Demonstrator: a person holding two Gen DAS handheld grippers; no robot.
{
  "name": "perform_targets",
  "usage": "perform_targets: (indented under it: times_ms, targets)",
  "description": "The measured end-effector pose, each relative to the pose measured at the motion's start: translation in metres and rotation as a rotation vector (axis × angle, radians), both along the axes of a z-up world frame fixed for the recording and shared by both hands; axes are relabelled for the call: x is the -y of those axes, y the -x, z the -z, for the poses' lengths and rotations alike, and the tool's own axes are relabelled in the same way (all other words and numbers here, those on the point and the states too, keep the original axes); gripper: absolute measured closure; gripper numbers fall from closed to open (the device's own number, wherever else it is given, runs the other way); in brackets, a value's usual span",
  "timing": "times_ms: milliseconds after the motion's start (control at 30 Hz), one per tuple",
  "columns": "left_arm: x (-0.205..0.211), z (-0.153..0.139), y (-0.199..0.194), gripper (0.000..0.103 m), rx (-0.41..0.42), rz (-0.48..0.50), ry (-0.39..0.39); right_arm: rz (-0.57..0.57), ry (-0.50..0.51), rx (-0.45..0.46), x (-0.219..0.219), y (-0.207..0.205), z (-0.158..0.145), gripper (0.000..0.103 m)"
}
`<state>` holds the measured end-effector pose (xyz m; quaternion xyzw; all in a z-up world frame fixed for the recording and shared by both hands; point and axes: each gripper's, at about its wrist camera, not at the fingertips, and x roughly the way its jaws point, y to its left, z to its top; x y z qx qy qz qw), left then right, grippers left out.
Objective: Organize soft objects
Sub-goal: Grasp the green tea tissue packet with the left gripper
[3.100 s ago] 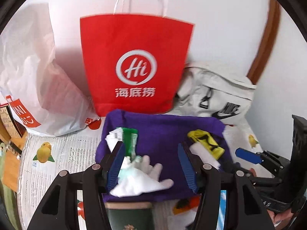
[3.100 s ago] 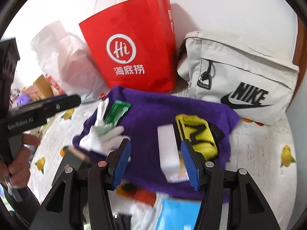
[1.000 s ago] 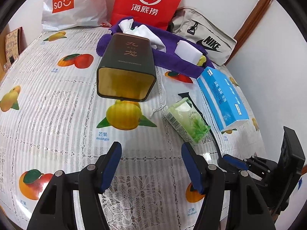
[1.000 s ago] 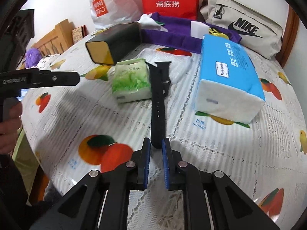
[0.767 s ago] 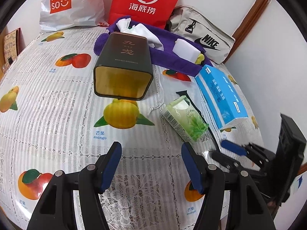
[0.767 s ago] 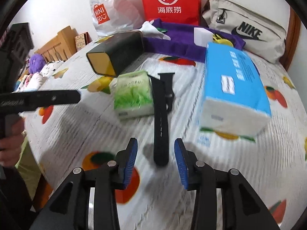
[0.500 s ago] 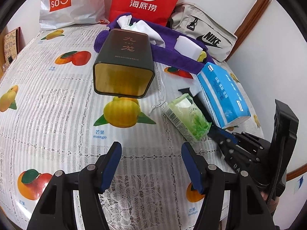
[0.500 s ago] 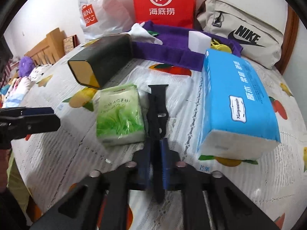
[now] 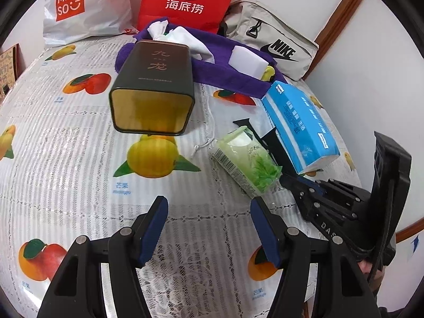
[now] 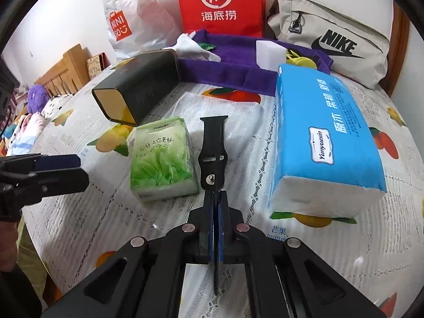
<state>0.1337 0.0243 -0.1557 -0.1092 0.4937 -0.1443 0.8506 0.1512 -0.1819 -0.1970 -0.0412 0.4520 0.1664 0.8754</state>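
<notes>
A black watch strap lies on the fruit-print tablecloth between a green tissue pack and a blue tissue pack. My right gripper is shut on the strap's near end. It also shows in the left wrist view, low on the table. My left gripper is open and empty, above the cloth in front of the green tissue pack. A purple towel at the back carries a white glove, a white block and a yellow item.
A dark tin lies on its side, open end toward me. A red paper bag, a white Miniso bag and a beige Nike bag stand against the wall. A wooden headboard is at the left.
Both grippers pulled back from the purple towel to the near tablecloth. My right gripper opened around the black strap, then shut on its near end.
</notes>
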Motion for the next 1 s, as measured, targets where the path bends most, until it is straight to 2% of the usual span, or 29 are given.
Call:
perform_targets:
  times_ms: [167, 400, 533, 833, 900, 1000]
  targets:
    - [0.013, 0.0, -0.007, 0.039, 0.004, 0.011, 0.006, -0.02, -0.017, 0.008, 0.012, 0.02, -0.01, 0.1]
    - [0.05, -0.001, -0.019, 0.036, 0.006, 0.03, -0.055, -0.027, -0.007, 0.024, 0.031, 0.043, -0.014, 0.1]
    - [0.062, -0.004, -0.028, 0.036, 0.007, -0.001, -0.073, -0.02, 0.003, 0.03, 0.043, 0.054, -0.013, 0.1]
    - [0.094, 0.007, -0.052, 0.035, -0.002, -0.03, -0.197, 0.034, -0.011, 0.014, 0.071, 0.065, -0.003, 0.1]
    - [0.099, 0.009, -0.054, 0.031, -0.004, -0.031, -0.214, 0.038, -0.017, 0.01, 0.073, 0.064, -0.001, 0.1]
    - [0.103, 0.013, -0.056, 0.03, 0.002, -0.027, -0.254, 0.04, -0.022, 0.004, 0.073, 0.062, 0.001, 0.1]
